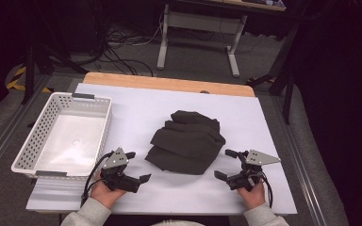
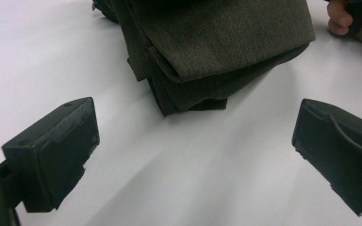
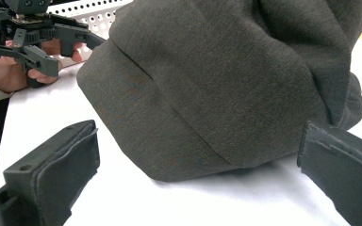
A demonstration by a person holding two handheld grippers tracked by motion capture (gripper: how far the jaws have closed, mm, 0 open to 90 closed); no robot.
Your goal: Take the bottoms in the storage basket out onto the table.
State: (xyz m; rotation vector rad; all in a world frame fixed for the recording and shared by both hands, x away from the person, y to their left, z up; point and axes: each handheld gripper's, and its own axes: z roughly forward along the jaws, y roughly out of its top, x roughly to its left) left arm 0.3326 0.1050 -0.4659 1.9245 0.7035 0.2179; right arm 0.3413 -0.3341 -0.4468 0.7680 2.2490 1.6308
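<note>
Lying folded in the middle of the white counter (image 1: pixel 273 141) is a dark cloth (image 1: pixel 186 142). Left tool (image 1: pixel 138 165) and right tool (image 1: pixel 225 164) sit near it, one each side, both wide open, holding nothing.

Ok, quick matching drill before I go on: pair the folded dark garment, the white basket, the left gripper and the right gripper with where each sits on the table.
Things:
1. folded dark garment
2. white basket
3. left gripper
4. right gripper

Places or states:
A. at the table's left side, nothing inside it
B. open, just right of the garment's near edge
C. middle of the white table top
D. open, between the basket and the garment

Pairs: 1-C, 2-A, 3-D, 4-B
</note>
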